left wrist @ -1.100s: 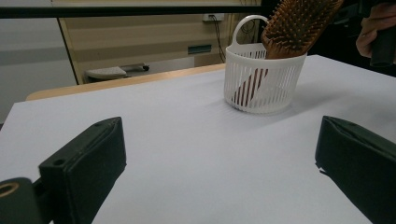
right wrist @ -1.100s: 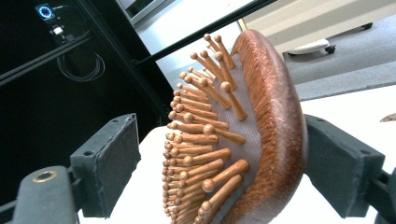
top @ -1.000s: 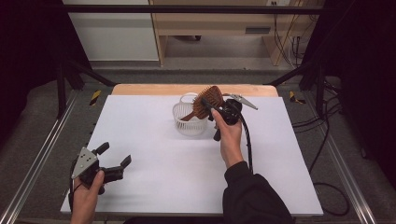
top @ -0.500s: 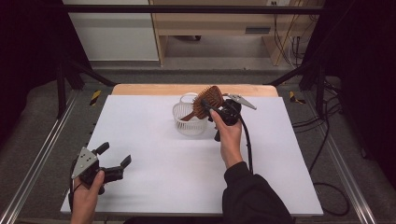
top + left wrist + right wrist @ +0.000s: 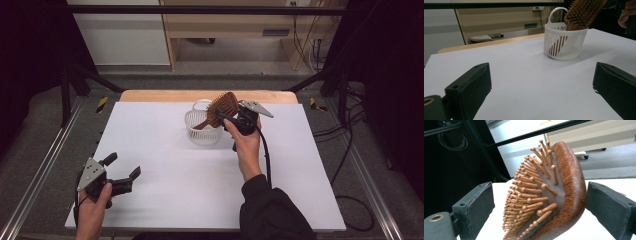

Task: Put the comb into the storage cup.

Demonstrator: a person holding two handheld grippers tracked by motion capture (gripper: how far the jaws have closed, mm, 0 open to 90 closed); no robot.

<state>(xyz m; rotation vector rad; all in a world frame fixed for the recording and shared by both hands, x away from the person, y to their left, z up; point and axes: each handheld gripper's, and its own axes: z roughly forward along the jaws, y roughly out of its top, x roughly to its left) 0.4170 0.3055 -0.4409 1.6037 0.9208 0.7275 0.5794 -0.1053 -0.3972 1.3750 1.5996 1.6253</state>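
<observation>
Standing handle-down in the white basket (image 5: 202,129), the wooden hairbrush (image 5: 222,107) leans toward the right gripper (image 5: 235,119), head between its spread jaws. Left gripper (image 5: 122,175), jaws spread, holds nothing, well apart at the near surface (image 5: 165,185) edge.

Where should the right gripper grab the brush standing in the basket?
Grip the brush by its head, which sticks out above the basket; the handle is down inside. Come from the right gripper's side, one jaw on the wooden back, one on the bristles.
</observation>
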